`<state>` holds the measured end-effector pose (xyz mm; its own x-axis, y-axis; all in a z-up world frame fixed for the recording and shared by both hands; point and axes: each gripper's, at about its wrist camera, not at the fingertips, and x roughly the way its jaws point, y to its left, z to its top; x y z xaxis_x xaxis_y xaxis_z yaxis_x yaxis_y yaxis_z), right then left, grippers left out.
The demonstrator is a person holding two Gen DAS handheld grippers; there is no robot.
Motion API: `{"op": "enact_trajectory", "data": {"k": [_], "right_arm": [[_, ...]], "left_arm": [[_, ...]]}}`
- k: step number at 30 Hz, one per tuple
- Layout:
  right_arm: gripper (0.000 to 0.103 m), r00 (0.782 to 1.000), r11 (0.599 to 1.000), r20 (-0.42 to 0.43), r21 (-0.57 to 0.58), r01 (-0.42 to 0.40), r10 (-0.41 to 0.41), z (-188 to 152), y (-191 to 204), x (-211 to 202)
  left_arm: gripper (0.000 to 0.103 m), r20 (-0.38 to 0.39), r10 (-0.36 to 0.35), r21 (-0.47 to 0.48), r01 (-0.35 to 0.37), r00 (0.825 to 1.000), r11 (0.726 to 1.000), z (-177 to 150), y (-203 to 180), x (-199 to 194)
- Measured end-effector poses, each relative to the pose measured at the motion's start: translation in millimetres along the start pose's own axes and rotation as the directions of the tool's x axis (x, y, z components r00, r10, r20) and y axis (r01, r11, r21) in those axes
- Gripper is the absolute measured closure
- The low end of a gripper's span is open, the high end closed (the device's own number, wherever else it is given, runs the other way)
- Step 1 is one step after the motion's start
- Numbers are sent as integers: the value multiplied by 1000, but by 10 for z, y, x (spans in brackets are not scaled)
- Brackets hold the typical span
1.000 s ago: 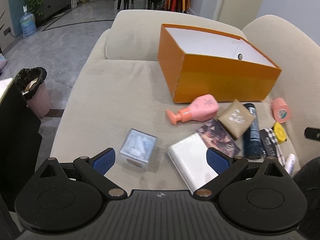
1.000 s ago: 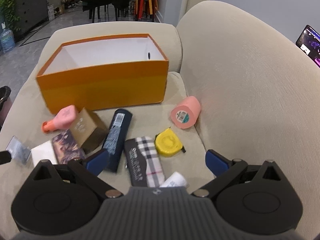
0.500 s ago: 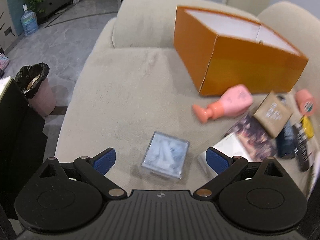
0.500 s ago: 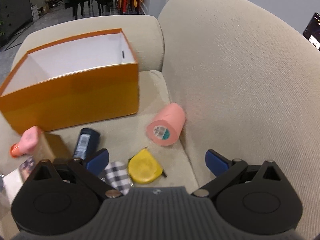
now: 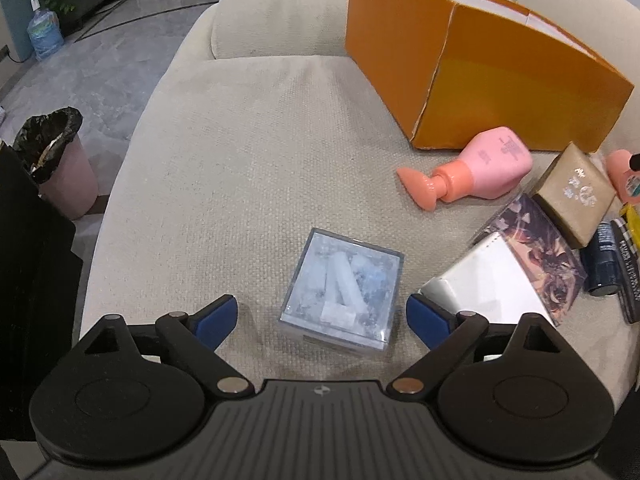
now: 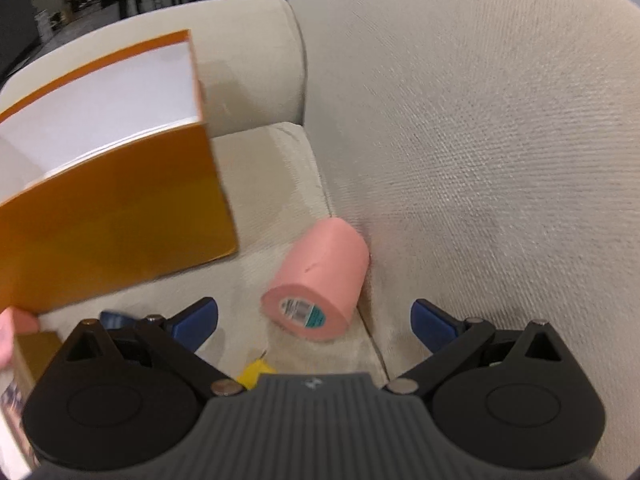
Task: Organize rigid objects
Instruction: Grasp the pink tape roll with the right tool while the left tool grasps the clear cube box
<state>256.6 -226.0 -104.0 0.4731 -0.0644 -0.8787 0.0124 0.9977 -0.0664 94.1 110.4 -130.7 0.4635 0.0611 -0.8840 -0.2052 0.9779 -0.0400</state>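
Nothing packed yet: orange box [image 5: 500, 80] looks empty. Left gripper [image 5: 322, 314] spread wide around clear case [image 5: 340, 292]; right gripper [image 6: 314, 320] spread wide, framing pink roll [image 6: 320, 276].

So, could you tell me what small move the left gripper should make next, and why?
Probably ease the left gripper down and forward, then close. Its jaws stand open on either side of the clear square case, which lies flat on the sofa seat, apart from the other items, and nothing is held yet.
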Motion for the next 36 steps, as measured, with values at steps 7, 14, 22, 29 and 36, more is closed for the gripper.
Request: {"op": "enact_trajectory", "data": {"k": [7, 14, 22, 29, 36], "right_arm": [[2, 999, 998, -43, 58, -7, 10, 113, -8, 277], [23, 999, 999, -39, 33, 8, -7, 174, 61, 405], [25, 999, 1000, -41, -11, 26, -26, 188, 96, 535], [36, 998, 998, -34, -40, 49, -50, 124, 144, 615], [43, 999, 997, -14, -54, 50, -50, 55, 145, 592]], "left_arm": [[0, -17, 2, -25, -3, 1000, 1000, 22, 34, 55], [9, 6, 4, -6, -4, 1000, 1000, -3, 15, 35], [11, 56, 21, -9, -20, 998, 1000, -43, -22, 31], [26, 66, 42, 39, -44, 997, 998, -38, -111, 2], [50, 67, 23, 41, -25, 997, 999, -35, -126, -35]]}}
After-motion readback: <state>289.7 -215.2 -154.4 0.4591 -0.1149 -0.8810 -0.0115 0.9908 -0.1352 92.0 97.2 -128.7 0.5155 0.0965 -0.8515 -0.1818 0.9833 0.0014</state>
